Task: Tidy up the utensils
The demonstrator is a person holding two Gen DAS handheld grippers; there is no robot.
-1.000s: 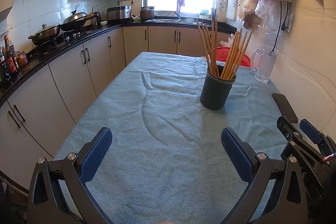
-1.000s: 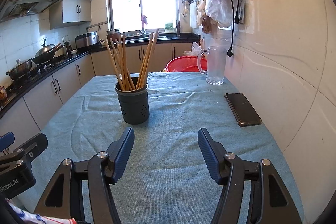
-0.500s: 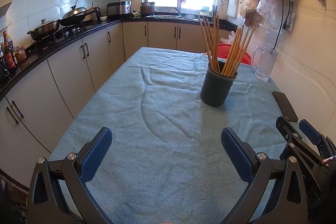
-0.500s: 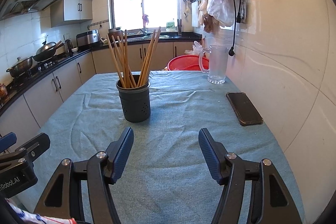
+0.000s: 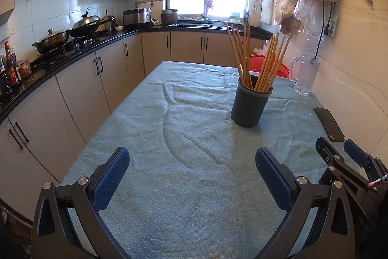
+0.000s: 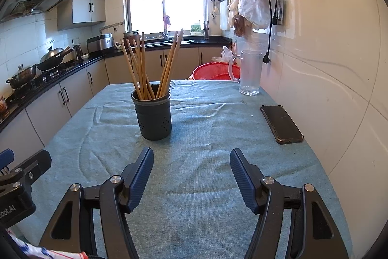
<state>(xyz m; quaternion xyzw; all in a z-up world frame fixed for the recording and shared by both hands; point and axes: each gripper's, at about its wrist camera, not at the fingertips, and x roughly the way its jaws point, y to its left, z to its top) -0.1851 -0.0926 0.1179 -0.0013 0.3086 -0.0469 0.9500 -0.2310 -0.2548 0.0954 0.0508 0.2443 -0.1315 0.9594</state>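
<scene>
Chopsticks [image 6: 145, 69] stand in holder [image 6: 153, 117] on bench [image 6: 206, 137]; we hover left gripper [image 5: 192, 172], right gripper [image 6: 191, 172], fingers apart, empty; next, reach forward.

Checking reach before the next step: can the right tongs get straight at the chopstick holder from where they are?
Probably yes. The right tongs are open and empty, and only bare tablecloth lies between them and the chopstick holder; the phone sits off to the side.
</scene>
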